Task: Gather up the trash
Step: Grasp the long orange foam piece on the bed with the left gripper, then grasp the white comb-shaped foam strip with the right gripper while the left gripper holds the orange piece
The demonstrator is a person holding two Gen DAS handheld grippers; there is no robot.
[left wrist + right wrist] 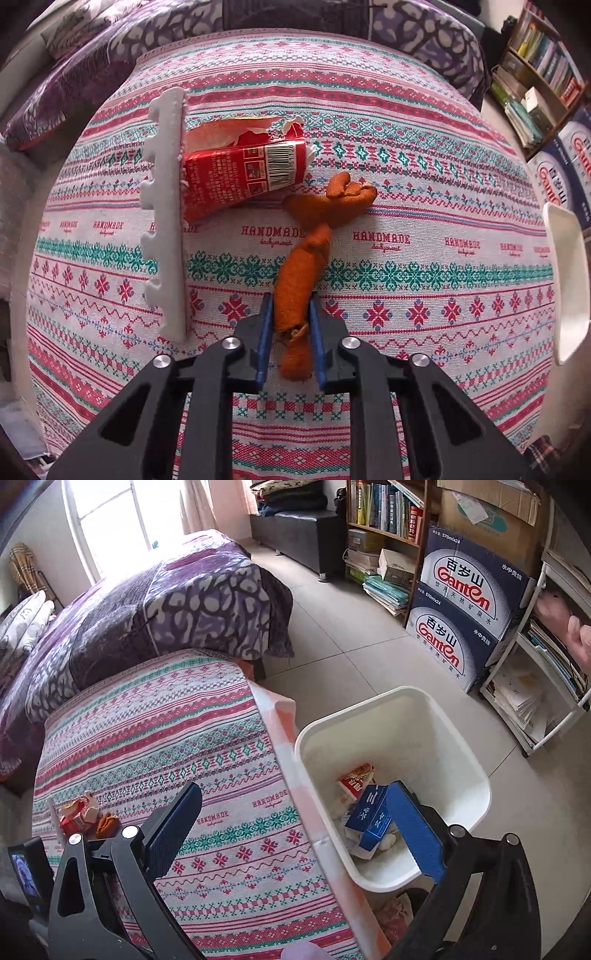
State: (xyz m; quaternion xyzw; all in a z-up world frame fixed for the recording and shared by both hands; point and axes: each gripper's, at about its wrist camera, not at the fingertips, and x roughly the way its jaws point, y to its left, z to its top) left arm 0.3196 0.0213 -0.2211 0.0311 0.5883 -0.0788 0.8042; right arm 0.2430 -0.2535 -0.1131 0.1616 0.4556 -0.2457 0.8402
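Your left gripper [290, 325] is clamped on the orange peel [299, 280], low in the centre of its view, one end lying on the patterned tablecloth [424, 280]. Above it, the torn red carton [240, 170] and white foam strip [166, 218] are yet to be collected. Your right gripper [295, 830] hangs with jaws wide apart and empty over the table edge and white bin [369, 709], lower right, which already holds a blue box [373, 819] and red wrapper [356, 779]. So you're partway through.
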